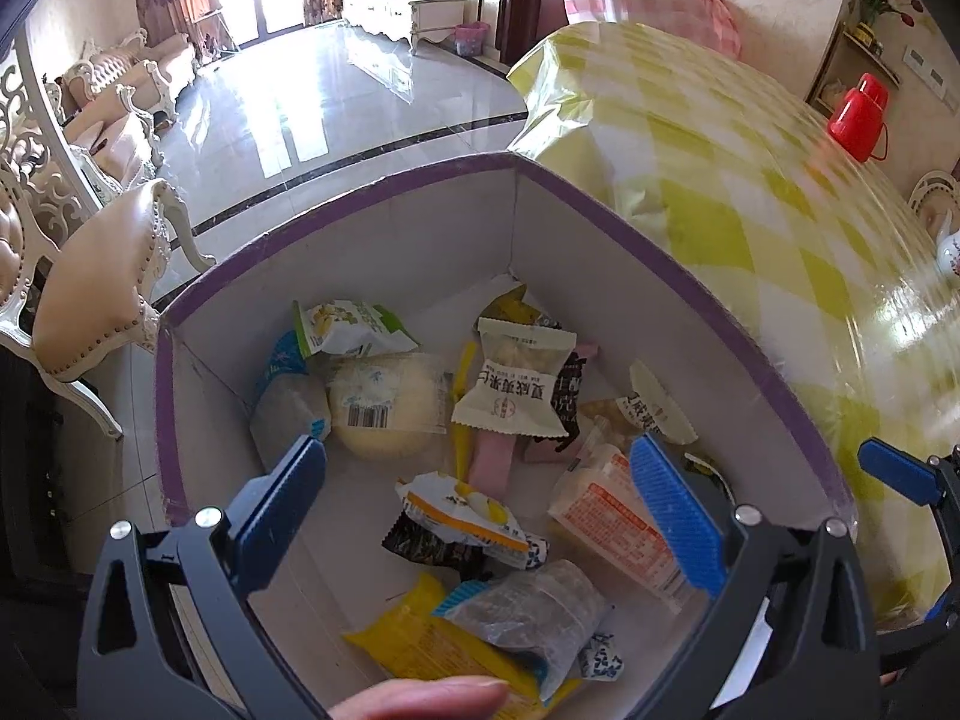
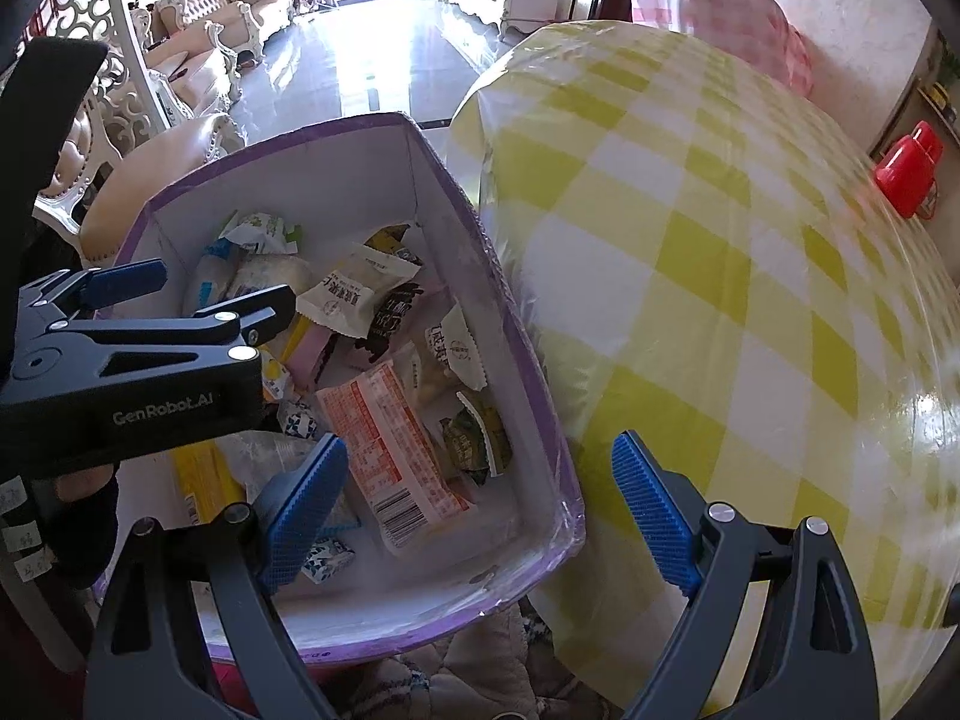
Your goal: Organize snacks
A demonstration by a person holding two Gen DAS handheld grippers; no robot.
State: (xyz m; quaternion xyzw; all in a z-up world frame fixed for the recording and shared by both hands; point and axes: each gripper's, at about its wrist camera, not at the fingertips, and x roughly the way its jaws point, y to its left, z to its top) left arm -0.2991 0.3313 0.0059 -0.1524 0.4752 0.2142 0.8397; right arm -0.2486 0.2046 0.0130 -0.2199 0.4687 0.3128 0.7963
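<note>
The snacks lie loose in a purple-rimmed cardboard box [image 1: 690, 252] just left of a table under a yellow-and-white checked cloth [image 2: 750, 300]: a white nut packet [image 1: 516, 387] toward the far side, a round pale bun [image 1: 387, 405] to its left, an orange-printed pack [image 2: 390, 450] at the right and a yellow packet [image 1: 420, 648] nearest. The left gripper [image 1: 480, 480] hangs over the box, jaws wide and empty. The right gripper [image 2: 480, 510] is likewise spread wide and empty, straddling the box's right wall.

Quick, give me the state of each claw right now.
Left claw: open, empty, over the purple-rimmed white cardboard box of snacks.
Right claw: open, empty, straddling that box's near corner.
</note>
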